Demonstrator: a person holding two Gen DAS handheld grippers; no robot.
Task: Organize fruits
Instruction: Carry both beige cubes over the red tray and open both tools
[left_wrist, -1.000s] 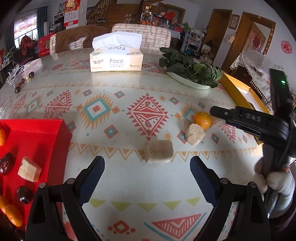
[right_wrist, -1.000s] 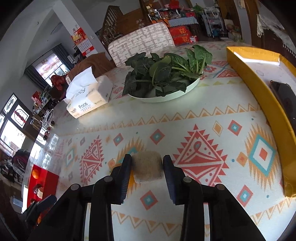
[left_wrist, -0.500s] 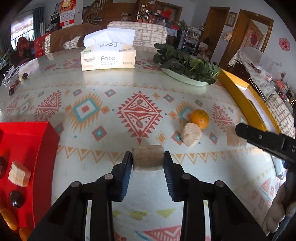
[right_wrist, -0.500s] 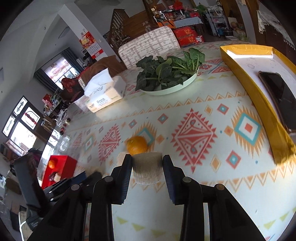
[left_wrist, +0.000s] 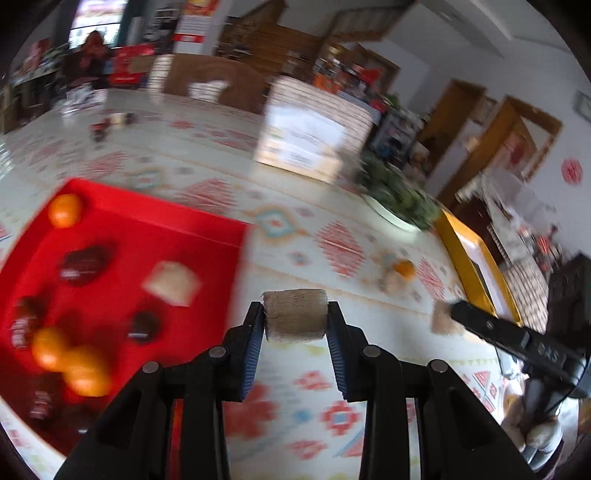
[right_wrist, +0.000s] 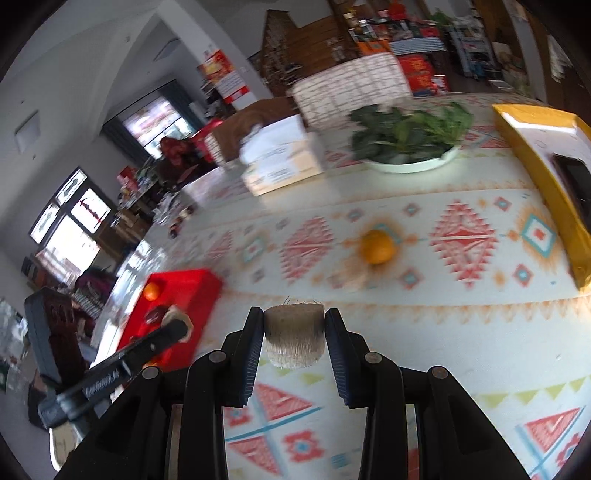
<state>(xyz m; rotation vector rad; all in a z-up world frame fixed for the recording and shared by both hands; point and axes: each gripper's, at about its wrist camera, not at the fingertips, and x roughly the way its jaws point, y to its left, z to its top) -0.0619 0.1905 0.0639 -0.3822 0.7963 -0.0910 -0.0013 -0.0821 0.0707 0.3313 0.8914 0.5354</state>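
Note:
My left gripper (left_wrist: 295, 317) is shut on a beige fibrous chunk (left_wrist: 294, 314) and holds it above the table, just right of the red tray (left_wrist: 155, 236). The tray holds oranges (left_wrist: 64, 209), dark fruits (left_wrist: 83, 261) and another beige chunk (left_wrist: 171, 283). My right gripper (right_wrist: 294, 334) is shut on a second beige chunk (right_wrist: 294, 339), lifted over the table; it shows in the left wrist view (left_wrist: 448, 319) too. An orange (right_wrist: 377, 246) and a beige chunk (left_wrist: 392, 283) lie on the table.
A tissue box (right_wrist: 280, 162) and a white plate of green leaves (right_wrist: 410, 136) stand at the back. A yellow tray (right_wrist: 546, 184) with a phone lies at the right. The patterned tablecloth (right_wrist: 461, 332) covers the table. The view is motion-blurred.
My left gripper closed on the chunk, lifted it and swung left toward the red tray. My right gripper, holding its chunk, moved left and back from the orange.

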